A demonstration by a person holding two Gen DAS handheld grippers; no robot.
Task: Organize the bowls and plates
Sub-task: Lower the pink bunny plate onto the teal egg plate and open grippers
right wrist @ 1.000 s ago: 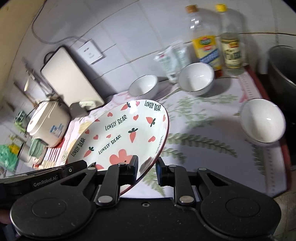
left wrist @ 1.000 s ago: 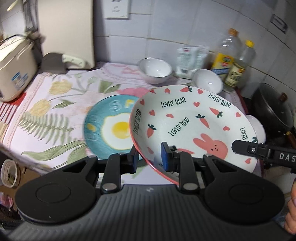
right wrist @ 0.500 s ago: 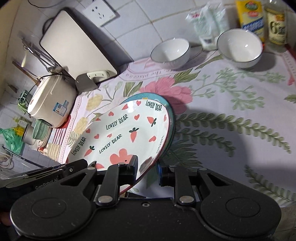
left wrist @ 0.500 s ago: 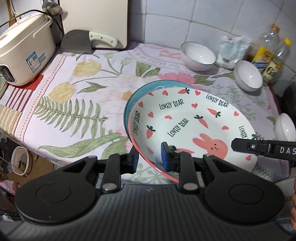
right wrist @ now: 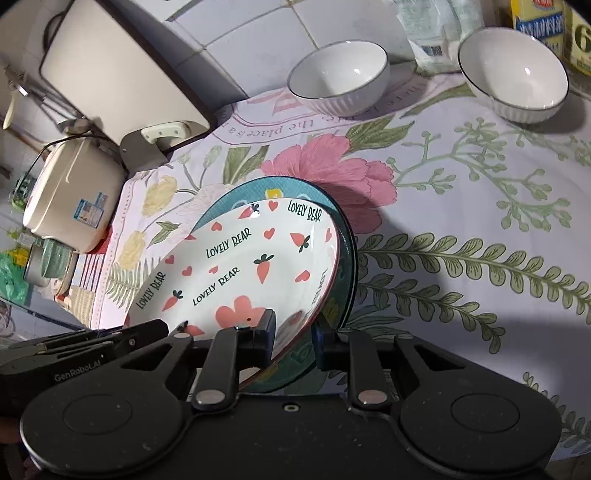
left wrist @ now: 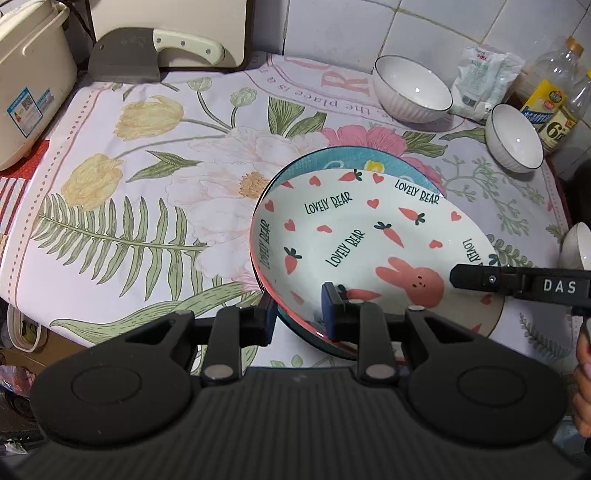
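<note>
A white plate (left wrist: 354,236) printed with carrots, hearts, a pink rabbit and "LOVELY BEAR" is held by both grippers just above a blue plate (left wrist: 332,162), covering most of it. My left gripper (left wrist: 299,315) is shut on its near rim. My right gripper (right wrist: 293,341) is shut on the opposite rim of the white plate (right wrist: 240,266), with the blue plate (right wrist: 280,188) showing behind it. Whether the two plates touch I cannot tell. Three white bowls stand apart: one at the back (left wrist: 412,88), one to its right (left wrist: 513,138), one at the right edge (left wrist: 576,247).
A rice cooker (left wrist: 26,85) stands at the left. A cleaver (left wrist: 147,55) leans on a cutting board (left wrist: 166,22) at the back wall. A packet (left wrist: 484,81) and oil bottles (left wrist: 554,107) are at the back right. The floral cloth (left wrist: 129,206) lies bare to the left.
Both grippers carried the white plate down and leftward over the blue plate, which now shows only as a crescent at its far edge. Both grips are unchanged.
</note>
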